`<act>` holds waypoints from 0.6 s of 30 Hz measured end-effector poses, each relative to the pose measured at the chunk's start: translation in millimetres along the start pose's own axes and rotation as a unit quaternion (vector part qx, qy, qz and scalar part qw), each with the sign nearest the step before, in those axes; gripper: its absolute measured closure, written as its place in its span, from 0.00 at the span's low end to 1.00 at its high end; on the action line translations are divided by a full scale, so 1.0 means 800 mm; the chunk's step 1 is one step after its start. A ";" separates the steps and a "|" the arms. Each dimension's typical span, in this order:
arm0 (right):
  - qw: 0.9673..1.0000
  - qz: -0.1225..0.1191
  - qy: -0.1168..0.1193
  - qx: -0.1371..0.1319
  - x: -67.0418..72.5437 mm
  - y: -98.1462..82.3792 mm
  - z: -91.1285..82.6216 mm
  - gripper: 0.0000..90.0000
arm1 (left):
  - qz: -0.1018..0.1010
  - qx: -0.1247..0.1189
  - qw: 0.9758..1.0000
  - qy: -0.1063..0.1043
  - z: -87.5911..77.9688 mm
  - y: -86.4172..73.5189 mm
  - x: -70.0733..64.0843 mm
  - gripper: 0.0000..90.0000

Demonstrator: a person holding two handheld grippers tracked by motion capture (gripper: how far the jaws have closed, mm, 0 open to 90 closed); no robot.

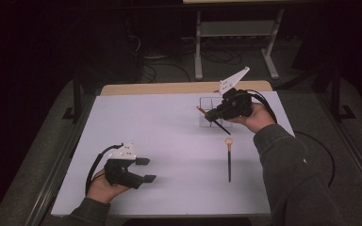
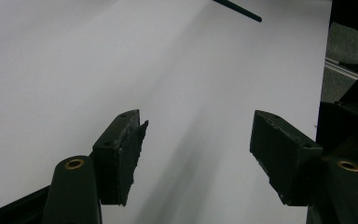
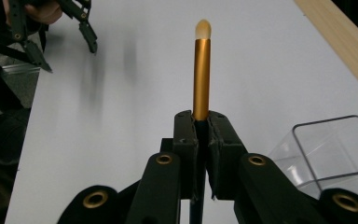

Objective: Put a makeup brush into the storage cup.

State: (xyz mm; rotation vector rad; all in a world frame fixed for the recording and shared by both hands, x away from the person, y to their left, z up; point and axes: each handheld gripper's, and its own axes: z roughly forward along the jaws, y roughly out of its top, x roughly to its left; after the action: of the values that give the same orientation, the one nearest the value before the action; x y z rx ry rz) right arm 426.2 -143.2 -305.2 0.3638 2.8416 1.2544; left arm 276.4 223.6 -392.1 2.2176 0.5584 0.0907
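1. Right tool [image 1: 213, 116] pinching a makeup brush [image 3: 201, 70], jaws pressed together on its gold ferrule, pale bristle tip pointing away from the tool in the right gripper view.
2. In the high view, held brush [image 1: 212, 120] raised at a tilt just in front of the clear box [image 1: 210, 101], dark handle slanting down toward the worktop [image 1: 169, 141].
3. Clear box standing near the far edge of the worktop, its rim [image 3: 335, 128] just beside the right tool in the right gripper view.
4. A 2nd brush [image 1: 229, 160] lying flat on the worktop, nearer the person than the clear box, pale tip toward the box, handle toward the person; handle end [image 2: 240, 9] seen in the left gripper view.
5. Left tool [image 1: 143, 169] spread, nothing between its jaws, low over the worktop and well apart from the clear box, at the near left corner.
6. Left tool [image 3: 70, 28] seen far off from the right gripper view.
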 end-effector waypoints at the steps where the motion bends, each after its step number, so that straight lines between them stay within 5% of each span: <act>1: 1.000 0.000 0.000 0.000 0.000 0.000 0.000 0.91 | 0.000 0.000 1.000 0.000 0.000 0.000 0.000 0.37; 18: 1.000 -0.007 -0.015 -0.010 -0.032 0.031 0.000 0.91 | 0.003 0.004 1.000 0.009 -0.002 -0.004 0.003 0.35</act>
State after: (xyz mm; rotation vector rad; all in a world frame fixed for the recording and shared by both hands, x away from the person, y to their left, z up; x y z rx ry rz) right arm 456.2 -133.1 -289.2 0.3594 2.8000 1.2646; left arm 276.8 227.6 -393.6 2.2290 0.5617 0.1117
